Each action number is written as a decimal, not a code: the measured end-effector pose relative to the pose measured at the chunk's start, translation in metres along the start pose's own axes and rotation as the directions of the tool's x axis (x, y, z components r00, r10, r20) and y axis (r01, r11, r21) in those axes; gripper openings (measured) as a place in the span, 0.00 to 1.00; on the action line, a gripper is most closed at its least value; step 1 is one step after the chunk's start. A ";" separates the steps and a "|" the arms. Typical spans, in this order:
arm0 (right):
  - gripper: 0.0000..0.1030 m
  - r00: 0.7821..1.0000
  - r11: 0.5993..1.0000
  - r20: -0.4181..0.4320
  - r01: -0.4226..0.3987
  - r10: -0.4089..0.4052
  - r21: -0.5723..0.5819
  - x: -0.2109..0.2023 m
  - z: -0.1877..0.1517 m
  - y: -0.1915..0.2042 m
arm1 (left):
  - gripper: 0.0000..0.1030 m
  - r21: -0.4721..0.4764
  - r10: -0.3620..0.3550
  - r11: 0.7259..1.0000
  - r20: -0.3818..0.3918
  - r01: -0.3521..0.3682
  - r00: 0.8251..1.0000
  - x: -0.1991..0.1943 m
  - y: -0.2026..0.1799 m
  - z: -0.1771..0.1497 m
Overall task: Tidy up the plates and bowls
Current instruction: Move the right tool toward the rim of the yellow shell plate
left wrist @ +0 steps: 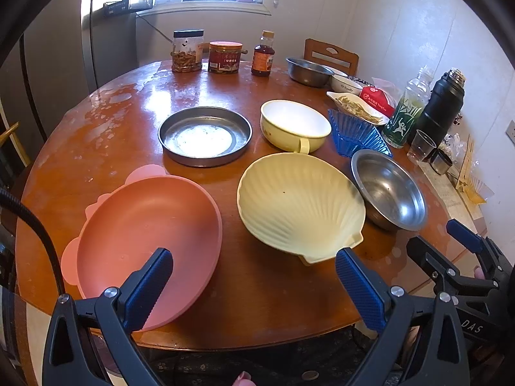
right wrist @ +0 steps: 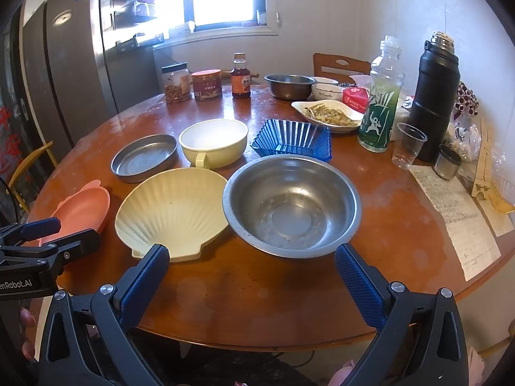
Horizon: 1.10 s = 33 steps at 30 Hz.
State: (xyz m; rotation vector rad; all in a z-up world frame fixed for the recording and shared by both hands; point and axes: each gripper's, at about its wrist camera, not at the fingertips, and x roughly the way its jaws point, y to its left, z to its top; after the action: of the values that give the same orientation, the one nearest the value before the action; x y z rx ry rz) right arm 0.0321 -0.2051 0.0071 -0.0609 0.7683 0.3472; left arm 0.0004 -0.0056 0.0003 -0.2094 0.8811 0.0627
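Note:
On the round wooden table (left wrist: 264, 292) lie a pink plate (left wrist: 145, 241), a cream shell-shaped plate (left wrist: 299, 202), a steel bowl (left wrist: 389, 189), a flat steel pan (left wrist: 204, 135), a cream bowl with a handle (left wrist: 294, 125) and a blue ribbed dish (left wrist: 357, 135). My left gripper (left wrist: 254, 276) is open and empty above the near table edge, between the pink and shell plates. My right gripper (right wrist: 252, 273) is open and empty, just short of the steel bowl (right wrist: 291, 206) and shell plate (right wrist: 172, 212). The pink plate (right wrist: 83, 212) lies at the left in the right wrist view.
At the back stand jars (left wrist: 188, 50), a sauce bottle (left wrist: 263, 54), a second steel bowl (left wrist: 307, 70) and a white bowl (left wrist: 346, 83). At right are a dish of food (right wrist: 331, 114), a green bottle (right wrist: 381, 96), a black flask (right wrist: 434, 96), a plastic cup (right wrist: 407, 144) and papers (right wrist: 457, 215).

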 end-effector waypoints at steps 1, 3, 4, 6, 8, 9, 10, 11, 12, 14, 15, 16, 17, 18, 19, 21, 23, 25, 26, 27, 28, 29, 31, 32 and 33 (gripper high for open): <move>1.00 1.000 1.000 -0.002 0.000 0.000 0.001 0.000 0.000 0.000 | 0.99 0.002 0.000 1.000 0.002 0.000 1.000 0.000 0.000 0.000; 1.00 1.000 1.000 -0.001 -0.003 0.003 0.003 0.000 0.000 -0.001 | 0.99 0.005 0.001 1.000 0.004 -0.001 1.000 -0.001 -0.002 -0.001; 1.00 1.000 1.000 -0.004 0.000 0.000 0.002 0.000 0.000 -0.001 | 0.99 0.005 0.002 1.000 0.004 -0.002 1.000 -0.001 -0.002 0.000; 1.00 1.000 1.000 -0.005 0.001 -0.001 0.003 0.000 0.000 -0.002 | 0.99 0.005 0.004 1.000 0.002 -0.004 1.000 -0.002 -0.003 0.000; 1.00 1.000 1.000 -0.006 0.000 0.000 0.007 0.000 0.001 -0.002 | 0.99 0.003 0.005 1.000 -0.001 -0.005 1.000 -0.002 -0.003 -0.001; 1.00 1.000 1.000 -0.006 0.000 0.000 0.008 0.000 0.001 -0.003 | 0.99 0.004 0.004 1.000 -0.001 -0.004 1.000 -0.002 -0.003 0.000; 1.00 1.000 1.000 -0.006 0.001 -0.001 0.006 0.000 0.001 -0.002 | 0.99 0.004 0.004 1.000 -0.001 -0.004 1.000 -0.002 -0.003 0.000; 1.00 1.000 1.000 -0.007 0.002 -0.002 0.006 0.000 0.001 -0.003 | 0.99 0.005 0.004 1.000 -0.001 -0.004 1.000 -0.003 -0.004 0.000; 1.00 1.000 1.000 -0.006 0.002 -0.002 0.006 0.000 0.001 -0.003 | 0.99 0.005 0.003 1.000 -0.001 -0.003 1.000 -0.002 -0.003 -0.001; 1.00 1.000 1.000 -0.006 0.000 0.000 0.007 0.000 0.001 -0.003 | 0.99 0.007 0.002 1.000 -0.003 -0.002 1.000 -0.002 -0.003 0.000; 1.00 1.000 1.000 -0.006 0.001 -0.001 0.005 0.000 0.000 -0.002 | 0.99 0.008 0.002 1.000 -0.004 -0.002 1.000 -0.002 -0.003 0.000; 1.00 1.000 1.000 -0.007 0.002 -0.002 0.004 0.000 0.000 -0.002 | 0.99 0.009 0.002 1.000 -0.004 -0.002 1.000 -0.002 -0.002 0.001; 1.00 1.000 1.000 -0.008 0.003 -0.003 0.004 0.000 0.000 -0.002 | 0.99 0.010 0.001 1.000 -0.005 -0.001 1.000 -0.002 -0.002 0.001; 1.00 1.000 1.000 -0.009 0.002 -0.002 0.005 0.000 0.000 -0.002 | 0.99 0.011 0.001 1.000 -0.005 0.000 1.000 -0.002 -0.002 0.001; 1.00 1.000 1.000 -0.010 0.000 0.000 0.006 0.001 0.000 -0.002 | 0.99 0.010 0.003 1.000 -0.005 -0.003 1.000 -0.002 -0.003 0.001; 1.00 1.000 1.000 -0.010 0.000 0.000 0.006 0.000 0.000 -0.002 | 0.99 0.010 0.001 1.000 -0.005 -0.001 1.000 -0.002 -0.003 0.001; 1.00 1.000 1.000 -0.011 0.001 -0.001 0.003 0.000 0.000 -0.001 | 0.99 0.010 0.002 1.000 -0.005 -0.002 1.000 -0.003 -0.003 0.000; 1.00 1.000 1.000 -0.013 -0.002 0.002 0.004 0.001 0.000 -0.001 | 0.99 0.011 0.002 1.000 -0.006 -0.002 1.000 -0.003 -0.003 0.000; 1.00 1.000 1.000 -0.013 -0.002 0.002 0.004 0.001 0.000 -0.001 | 0.99 0.012 0.002 1.000 -0.006 -0.002 1.000 -0.003 -0.003 0.000; 1.00 1.000 1.000 -0.012 -0.002 0.003 0.003 0.001 0.000 -0.001 | 0.99 0.011 0.003 1.000 -0.006 -0.003 1.000 -0.003 -0.003 0.000; 1.00 1.000 1.000 -0.013 -0.003 0.003 0.003 0.001 0.000 -0.001 | 0.99 0.010 0.003 1.000 -0.006 -0.003 1.000 -0.003 -0.002 0.000; 1.00 1.000 1.000 -0.013 -0.003 0.003 0.004 0.001 0.000 -0.001 | 0.99 0.011 0.001 1.000 -0.006 -0.001 1.000 -0.003 -0.002 0.000; 1.00 1.000 1.000 -0.014 -0.004 0.004 0.003 0.002 0.000 -0.001 | 0.99 0.011 0.003 1.000 -0.006 -0.002 1.000 -0.002 -0.003 0.000; 1.00 1.000 1.000 -0.014 -0.004 0.004 0.003 0.002 0.000 -0.001 | 0.99 0.010 0.002 1.000 -0.006 -0.002 1.000 -0.003 -0.003 0.000; 1.00 1.000 1.000 -0.015 -0.006 0.006 0.004 0.002 0.000 -0.001 | 0.99 0.010 0.001 1.000 -0.006 -0.001 1.000 -0.002 -0.003 0.000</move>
State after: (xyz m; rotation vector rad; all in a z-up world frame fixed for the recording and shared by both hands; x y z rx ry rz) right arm 0.0333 -0.2055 0.0055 -0.0578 0.7841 0.3514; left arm -0.0005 -0.0080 0.0029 -0.1995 0.8877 0.0586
